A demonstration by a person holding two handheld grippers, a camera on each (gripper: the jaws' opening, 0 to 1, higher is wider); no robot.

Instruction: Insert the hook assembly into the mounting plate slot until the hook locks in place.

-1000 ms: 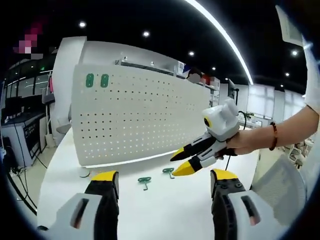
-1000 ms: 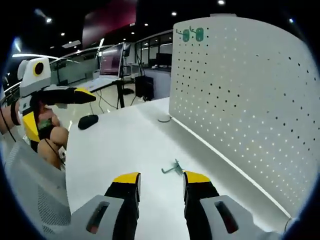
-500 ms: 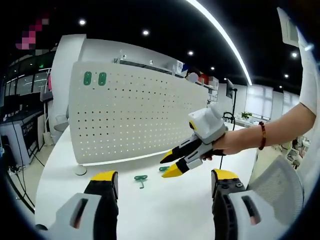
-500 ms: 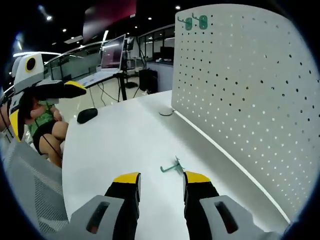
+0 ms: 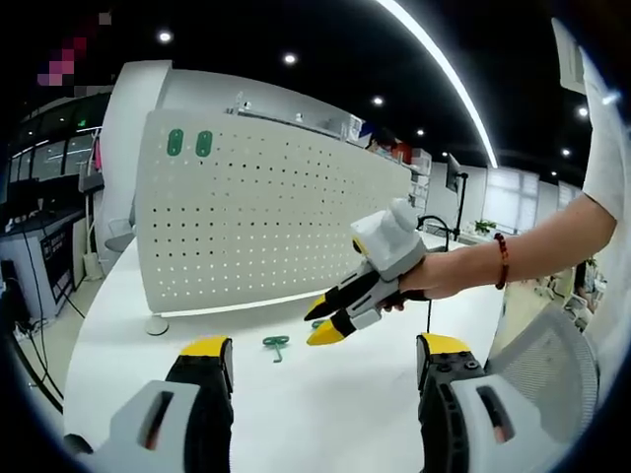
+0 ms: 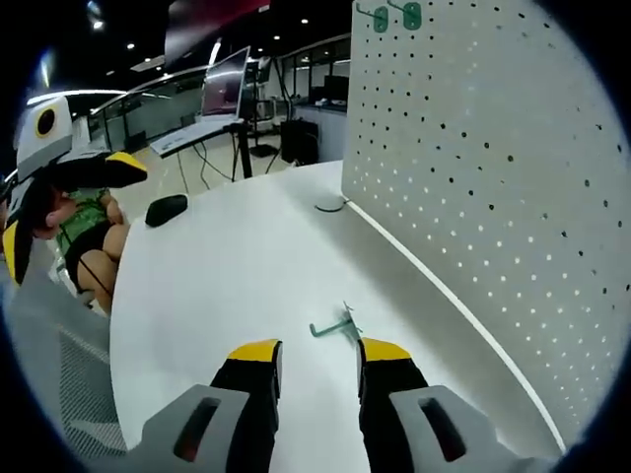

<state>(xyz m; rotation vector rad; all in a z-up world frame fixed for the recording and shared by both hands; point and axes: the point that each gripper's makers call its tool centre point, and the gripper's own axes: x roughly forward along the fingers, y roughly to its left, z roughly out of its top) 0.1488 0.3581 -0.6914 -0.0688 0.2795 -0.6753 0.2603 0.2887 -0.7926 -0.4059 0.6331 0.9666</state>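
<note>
Right claw over a loose hook, nothing gripped.

The right claw (image 6: 314, 353), jaws apart, hovers beside a green hook (image 6: 333, 326) lying on the table (image 6: 217, 266); left claw (image 5: 322, 347) also apart, empty. Two hooks (image 5: 189, 144) already hang on the pegboard (image 6: 473, 177); picking and inserting remain.

Handheld two-jaw grippers, one person.
Left gripper (image 5: 320, 347): black jaws, yellow tips, grey-white shells with dark oval slots. Right gripper (image 5: 318, 323): same black-and-yellow jaws, white housing. The person's hand (image 5: 426, 282) has a red bead bracelet (image 5: 502, 260) at the wrist and a white short sleeve (image 5: 608, 138) above.
</note>
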